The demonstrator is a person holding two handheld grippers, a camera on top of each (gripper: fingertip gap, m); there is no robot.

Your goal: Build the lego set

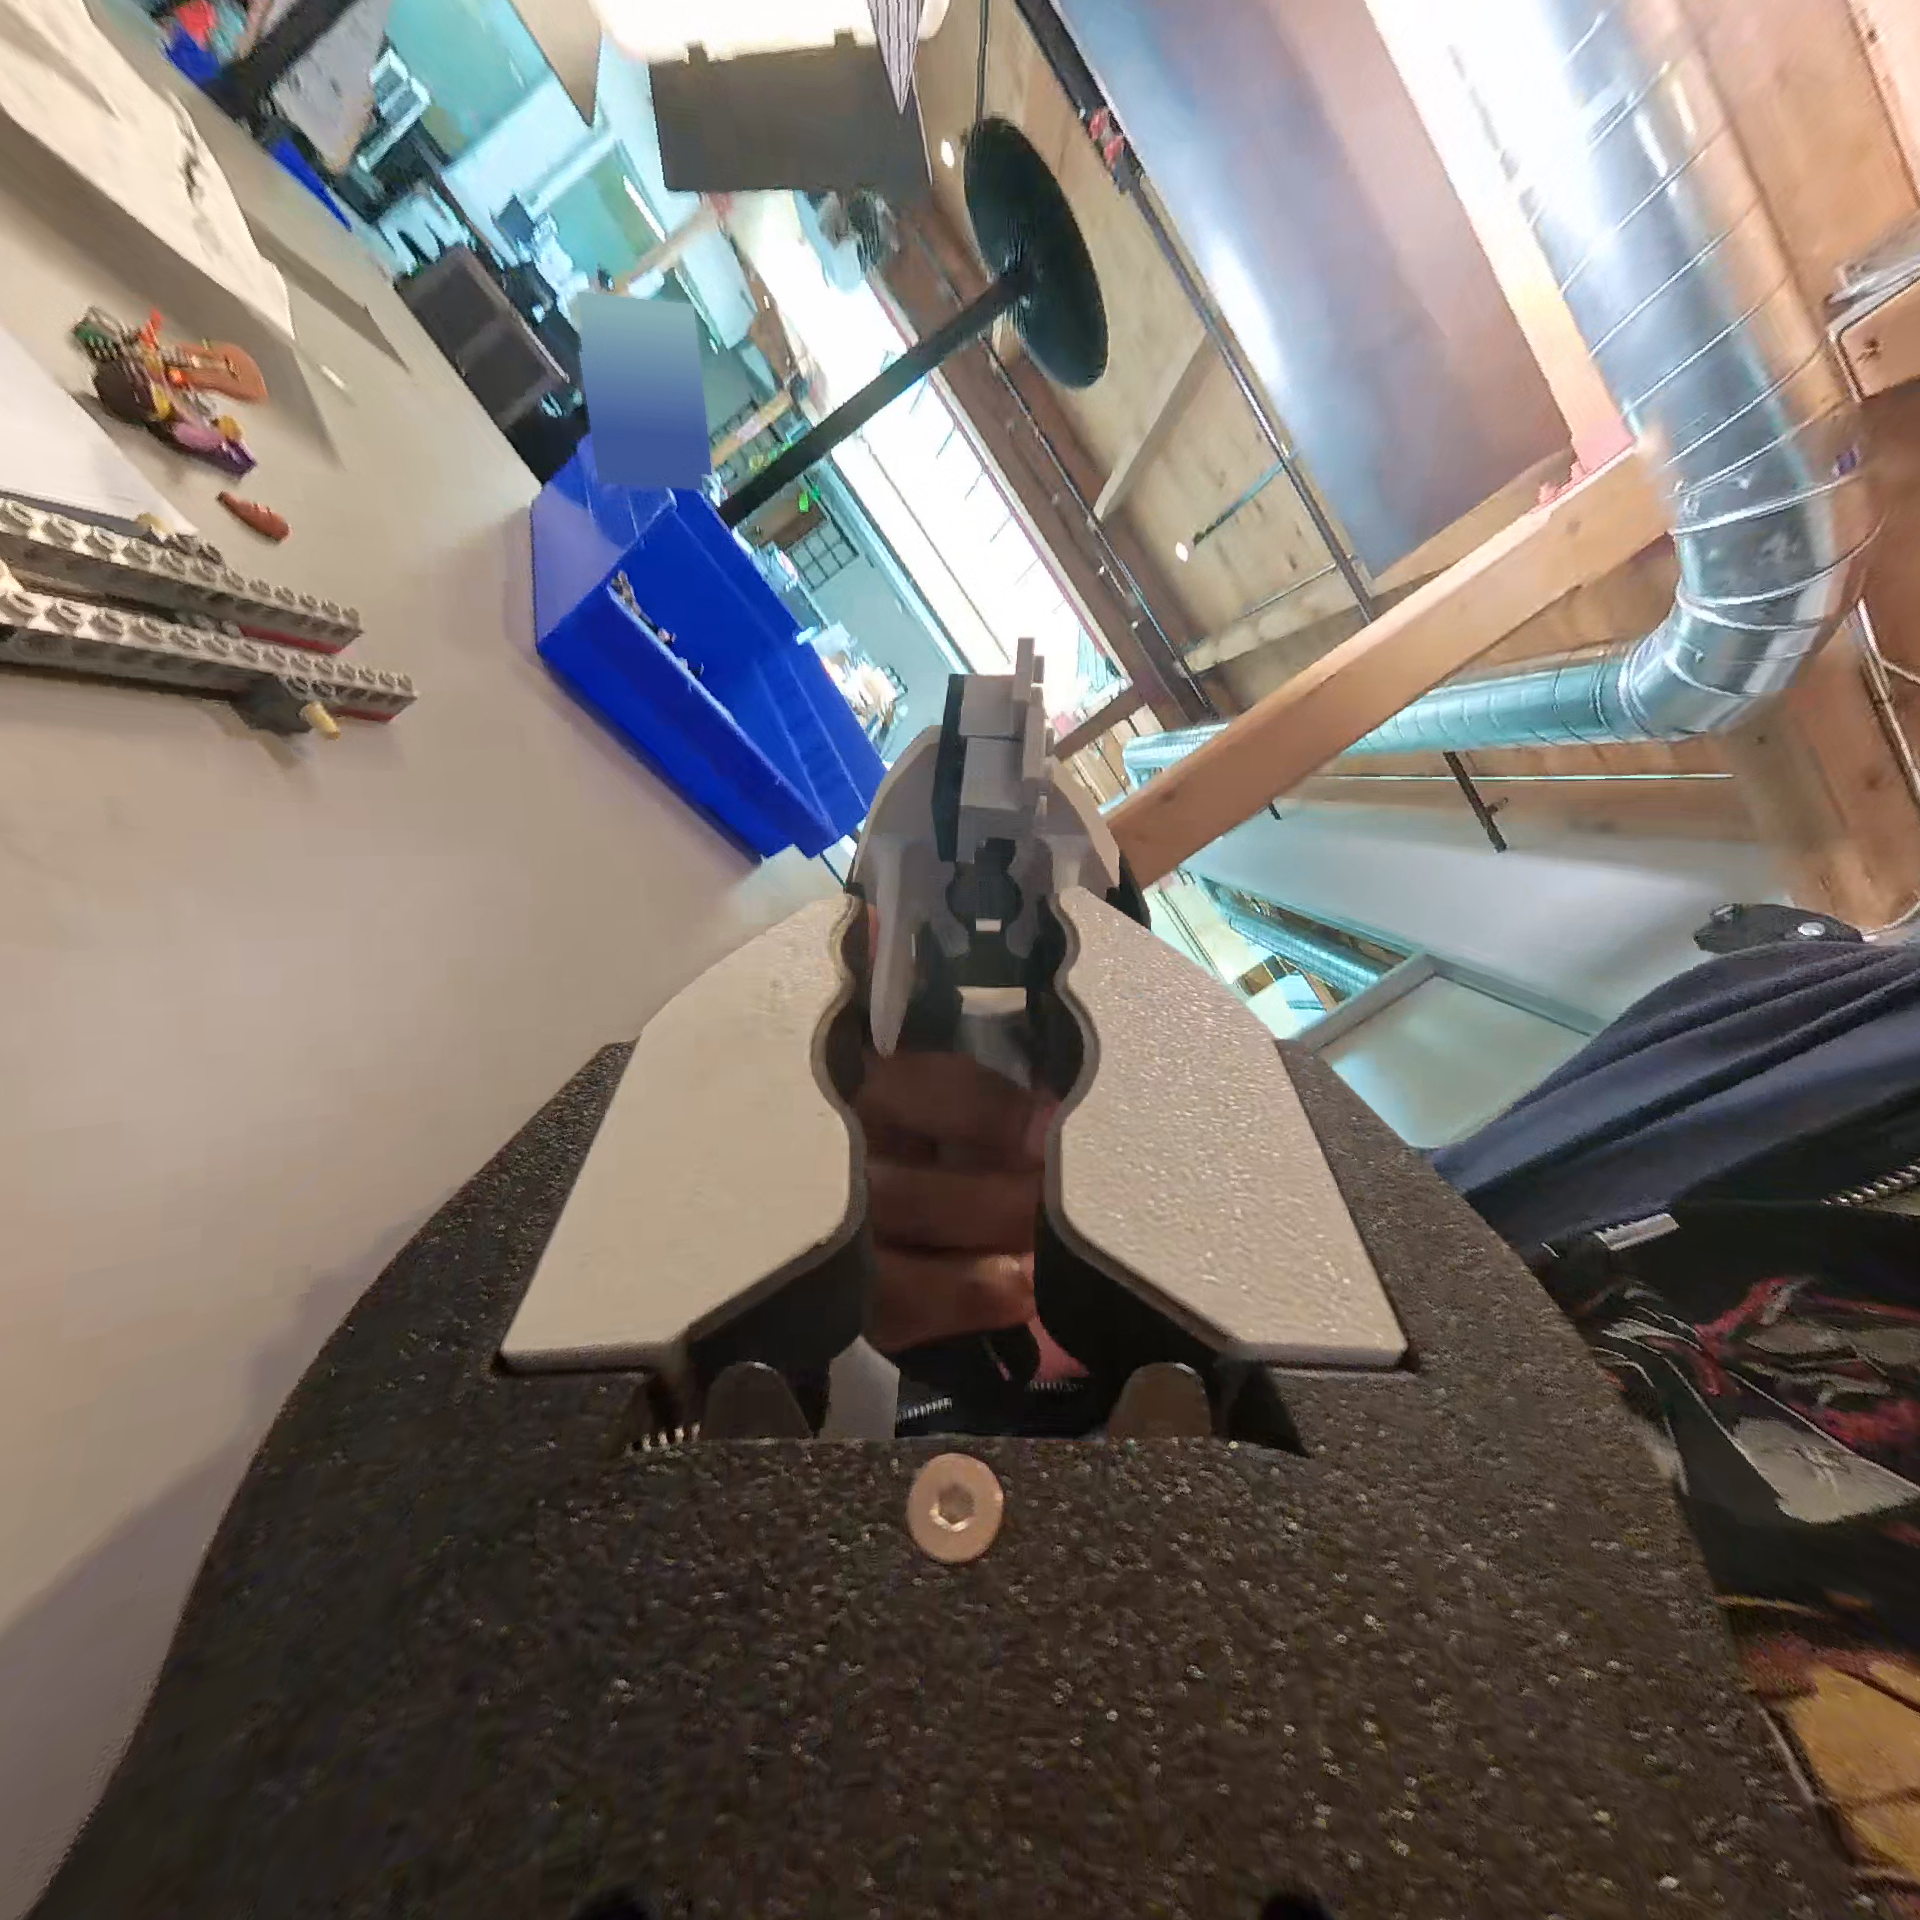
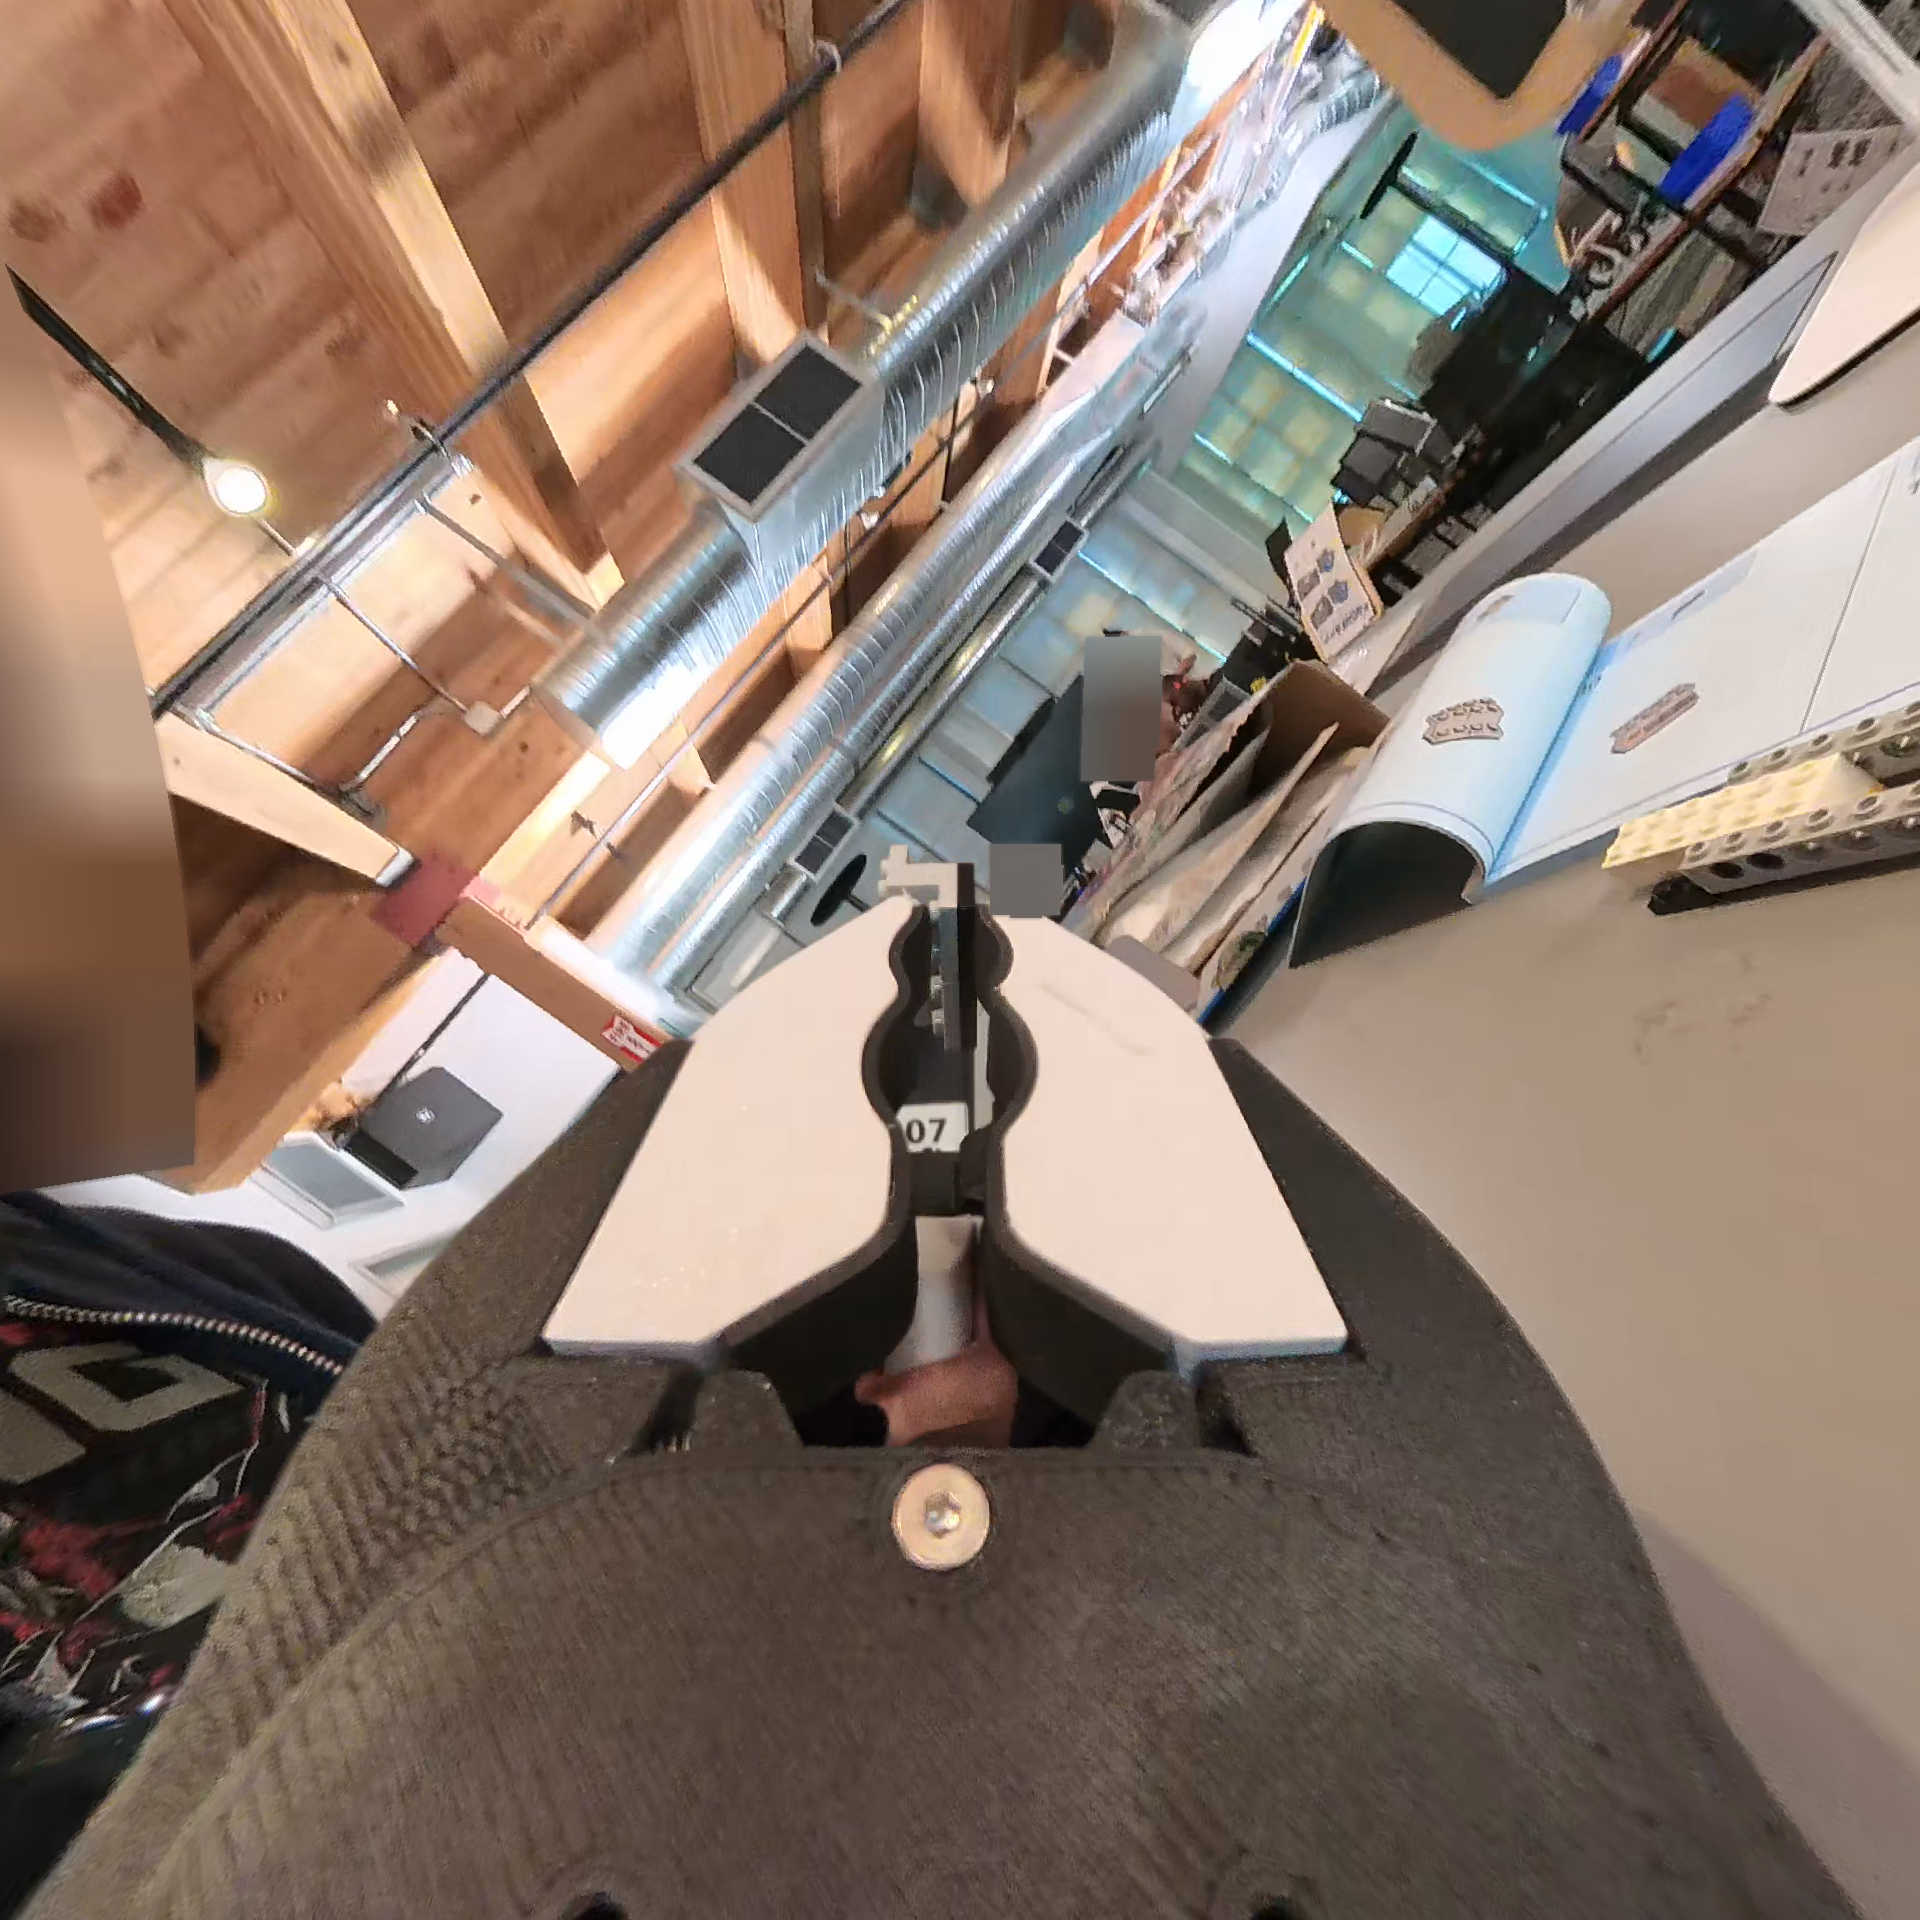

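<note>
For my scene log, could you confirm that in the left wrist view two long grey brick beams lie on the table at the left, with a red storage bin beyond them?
Not quite: the storage bin is blue, not red, as the left wrist view shows. The rest holds: two long grey brick beams lie on the table at the left, with the bin beyond them.

Grey-fingered, seemingly black-bodied tool (image 1: 961, 904).
</note>
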